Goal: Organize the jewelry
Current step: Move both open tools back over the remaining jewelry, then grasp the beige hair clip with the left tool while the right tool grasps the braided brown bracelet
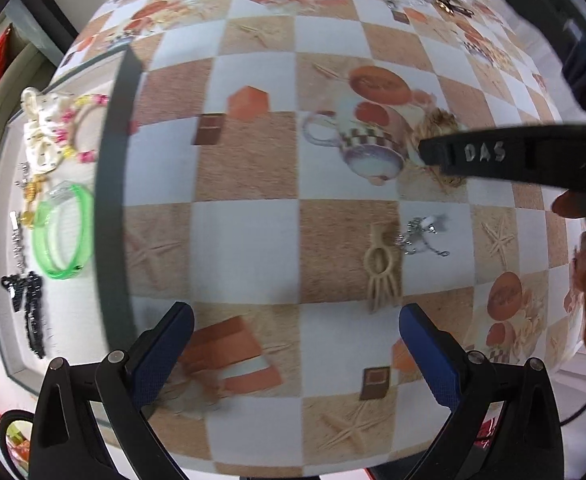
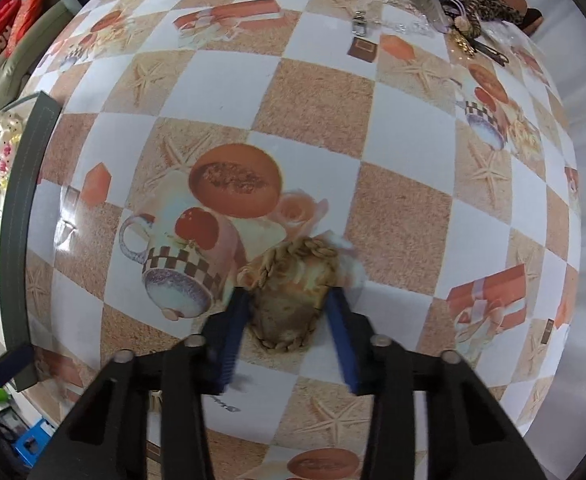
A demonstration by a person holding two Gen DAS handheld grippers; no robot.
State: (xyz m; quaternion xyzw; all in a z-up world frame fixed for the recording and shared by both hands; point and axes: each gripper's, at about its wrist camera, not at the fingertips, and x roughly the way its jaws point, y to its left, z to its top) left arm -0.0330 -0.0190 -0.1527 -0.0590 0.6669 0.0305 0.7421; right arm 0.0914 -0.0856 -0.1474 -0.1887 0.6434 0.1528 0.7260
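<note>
Right gripper (image 2: 289,320) pinching braided hair clip (image 2: 293,296), seemingly gripped.

Left tongs (image 1: 295,344) agape, right tongs (image 2: 289,316) narrowed.

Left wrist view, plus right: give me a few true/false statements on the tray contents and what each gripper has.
1. Green bangles lie in the tray. True.
2. Left gripper holds the beige comb-shaped piece. False: its jaws stand open and empty; the piece lies on the tablecloth.
3. A silver chain lies right beside that piece. True.
4. Black beads lie on the tablecloth. False: they are in the tray.
5. Right gripper is closed on a braided tan piece. True.
</note>
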